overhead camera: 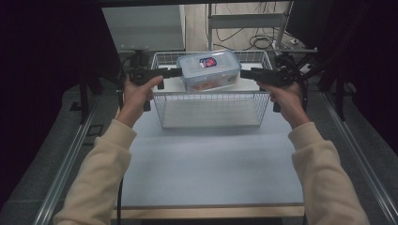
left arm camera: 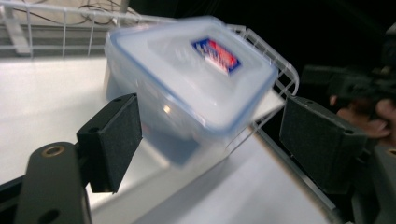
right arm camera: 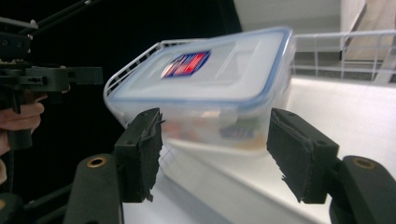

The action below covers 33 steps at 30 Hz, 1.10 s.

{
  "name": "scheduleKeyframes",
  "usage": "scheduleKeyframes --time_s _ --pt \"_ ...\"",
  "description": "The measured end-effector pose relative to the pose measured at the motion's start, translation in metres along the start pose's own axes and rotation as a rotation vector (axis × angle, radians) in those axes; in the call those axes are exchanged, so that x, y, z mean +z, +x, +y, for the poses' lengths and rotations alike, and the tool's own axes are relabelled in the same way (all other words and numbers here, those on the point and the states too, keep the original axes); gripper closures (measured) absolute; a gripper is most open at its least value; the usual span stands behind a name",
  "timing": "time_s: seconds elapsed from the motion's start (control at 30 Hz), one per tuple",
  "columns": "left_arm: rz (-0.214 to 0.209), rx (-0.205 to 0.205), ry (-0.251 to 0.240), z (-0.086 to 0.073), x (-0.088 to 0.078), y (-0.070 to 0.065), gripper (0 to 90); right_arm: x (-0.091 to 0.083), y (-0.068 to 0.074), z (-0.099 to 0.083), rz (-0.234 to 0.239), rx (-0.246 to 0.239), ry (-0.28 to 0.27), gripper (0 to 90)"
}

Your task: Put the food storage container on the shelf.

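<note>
Two open tools are flanking a lidded plastic box inside a wire basket.

The left tool (overhead camera: 172, 72) is standing with its jaws apart, just beside the left end of the box (overhead camera: 209, 70), pads not pressing on it. The box, clear with a blue-rimmed lid and a red and blue label, is sitting in the wire basket (overhead camera: 210, 110) at the far part of the pale grey worktop (overhead camera: 211, 164). The right tool (overhead camera: 247, 73) is also open, near the right end of the box without gripping it. Around the worktop dark curtains are hanging, metal rails are running along both sides, and behind the basket cables are lying on a light floor (overhead camera: 244, 35).
</note>
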State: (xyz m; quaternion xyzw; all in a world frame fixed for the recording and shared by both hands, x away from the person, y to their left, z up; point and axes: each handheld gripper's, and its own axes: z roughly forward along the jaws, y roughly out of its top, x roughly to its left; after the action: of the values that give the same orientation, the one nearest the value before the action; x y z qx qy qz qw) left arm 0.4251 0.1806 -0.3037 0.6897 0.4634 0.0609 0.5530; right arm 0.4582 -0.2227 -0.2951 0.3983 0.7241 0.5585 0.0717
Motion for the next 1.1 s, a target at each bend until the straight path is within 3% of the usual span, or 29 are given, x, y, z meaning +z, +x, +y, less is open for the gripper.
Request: scheduleKeyframes --time_s 0.27,0.37,0.5,0.63,0.73,0.93,1.1 --pt "0.001 0.084 -0.008 -0.053 -0.023 -0.023 20.2 -0.023 0.014 -0.044 0.05 -0.071 0.003 30.3" --pt "-0.021 0.086 0.0 -0.076 -0.029 -0.026 20.1 -0.029 0.021 -0.065 0.063 -0.099 0.005 28.8" --pt "-0.042 0.09 0.027 -0.11 -0.034 -0.027 20.0 -0.036 0.026 -0.097 0.102 -0.099 0.007 27.9" --pt "-0.056 0.073 0.052 -0.141 -0.035 -0.024 19.8 -0.04 0.024 -0.127 0.113 -0.089 0.018 27.1" --pt "-0.041 0.085 0.066 -0.16 -0.034 -0.023 19.9 -0.043 0.02 -0.147 0.105 -0.083 0.025 26.7" --pt "-0.021 0.12 0.11 -0.189 -0.027 -0.023 19.9 -0.045 0.011 -0.182 0.089 -0.057 0.047 26.2" --pt "-0.007 0.127 0.117 -0.197 -0.021 -0.022 19.8 -0.044 0.01 -0.194 0.073 -0.071 0.075 25.5"
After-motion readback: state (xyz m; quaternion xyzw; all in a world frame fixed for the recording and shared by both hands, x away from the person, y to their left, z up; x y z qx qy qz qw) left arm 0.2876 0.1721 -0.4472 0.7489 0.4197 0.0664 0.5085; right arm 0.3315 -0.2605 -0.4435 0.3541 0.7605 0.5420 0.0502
